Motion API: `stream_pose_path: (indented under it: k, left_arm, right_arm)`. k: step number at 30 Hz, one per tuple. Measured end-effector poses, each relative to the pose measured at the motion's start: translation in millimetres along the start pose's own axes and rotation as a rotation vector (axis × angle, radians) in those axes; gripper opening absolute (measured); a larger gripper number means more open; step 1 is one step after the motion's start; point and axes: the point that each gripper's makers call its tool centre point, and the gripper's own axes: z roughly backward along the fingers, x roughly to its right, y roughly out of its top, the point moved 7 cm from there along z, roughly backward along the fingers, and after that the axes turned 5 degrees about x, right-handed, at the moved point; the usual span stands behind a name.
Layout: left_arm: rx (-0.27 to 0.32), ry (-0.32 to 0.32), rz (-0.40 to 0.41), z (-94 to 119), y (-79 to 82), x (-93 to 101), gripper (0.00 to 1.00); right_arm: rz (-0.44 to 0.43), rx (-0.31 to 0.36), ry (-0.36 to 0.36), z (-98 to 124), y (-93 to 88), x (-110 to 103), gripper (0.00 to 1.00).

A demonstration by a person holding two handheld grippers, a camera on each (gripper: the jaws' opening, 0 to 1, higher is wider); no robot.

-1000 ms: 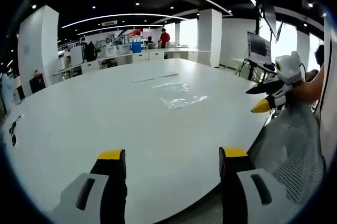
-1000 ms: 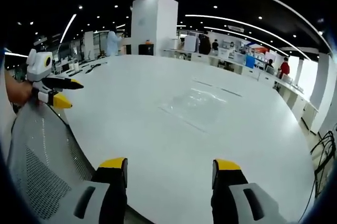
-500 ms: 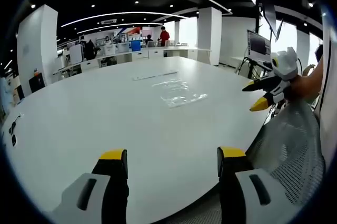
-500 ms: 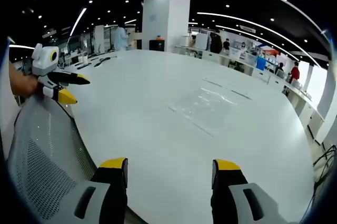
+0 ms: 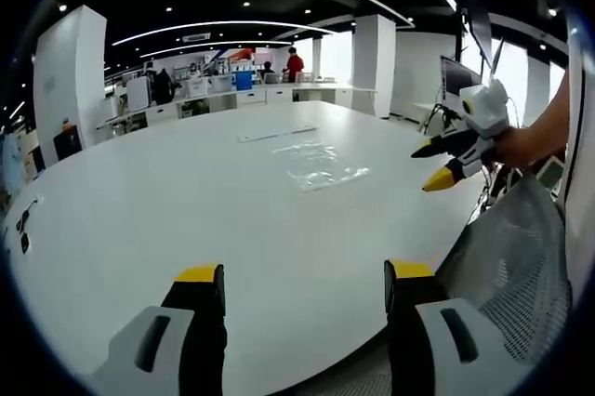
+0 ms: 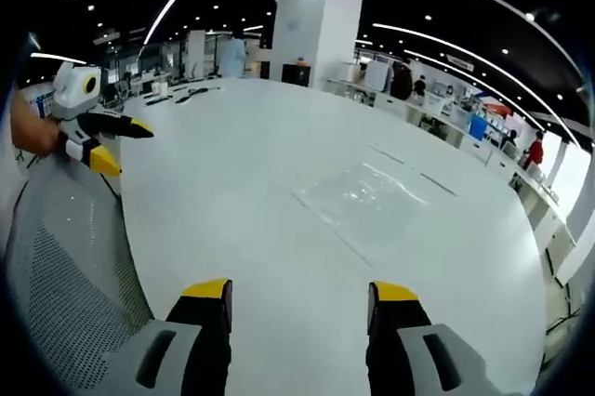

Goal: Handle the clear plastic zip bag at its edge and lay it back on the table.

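Bench: large white bench (image 5: 139,210) with a rounded near edge; surface (image 6: 232,173) reads plain white in the right gripper view too.
Zip bag: clear plastic zip bag (image 5: 316,165) lies flat on the bench, toward the far right of the top in the left gripper view; in the right gripper view the same bag (image 6: 363,203) sits ahead and slightly right of centre. Neither gripper touches it.
Left gripper: left gripper (image 5: 302,286) at the near edge of the bench, yellow-tipped jaws wide apart, nothing between them. Also seen from the right gripper view at far left (image 6: 112,143), held by a hand (image 6: 28,126), jaws spread, above the bench edge.
Right gripper: right gripper (image 6: 297,301) over the near edge of the bench, jaws apart and empty, well short of the bag. In the left gripper view it appears at right (image 5: 439,164), held by a hand (image 5: 516,143), jaws parted, near the bench's right edge, apart from the bag.
Chair: grey mesh chair back (image 5: 507,266) just beside the bench at near right; same mesh (image 6: 65,257) at near left in the right gripper view.
Background: white pillar (image 6: 316,29), monitor (image 5: 457,75), person in a red top (image 5: 295,64) at far desks.
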Motion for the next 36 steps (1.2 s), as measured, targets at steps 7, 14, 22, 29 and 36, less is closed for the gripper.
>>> stream_pose_path:
  k: [7, 14, 22, 29, 36]
  left_arm:
    - [-0.002, 0.008, 0.003, -0.8, -3.1, -2.2, 0.68]
    - [-0.007, 0.015, 0.005, -1.3, -0.5, 0.2, 0.68]
    - [-0.012, 0.022, 0.012, -0.5, 1.8, 2.0, 0.67]
    - [-0.018, 0.017, 0.006, -0.7, 1.1, 2.6, 0.67]
    - [-0.011, -0.002, 0.015, -0.6, 4.3, 6.7, 0.68]
  right_arm:
    - [0.036, -0.019, -0.003, -14.3, 3.5, 19.4, 0.51]
    - [0.135, -0.063, 0.007, -30.1, 7.6, 33.7, 0.45]
    - [0.205, -0.097, 0.019, -51.7, 12.4, 45.7, 0.4]
    - [0.238, -0.127, 0.034, -66.2, 7.8, 57.5, 0.37]
    - [0.272, -0.154, 0.053, -75.9, 5.0, 64.6, 0.3]
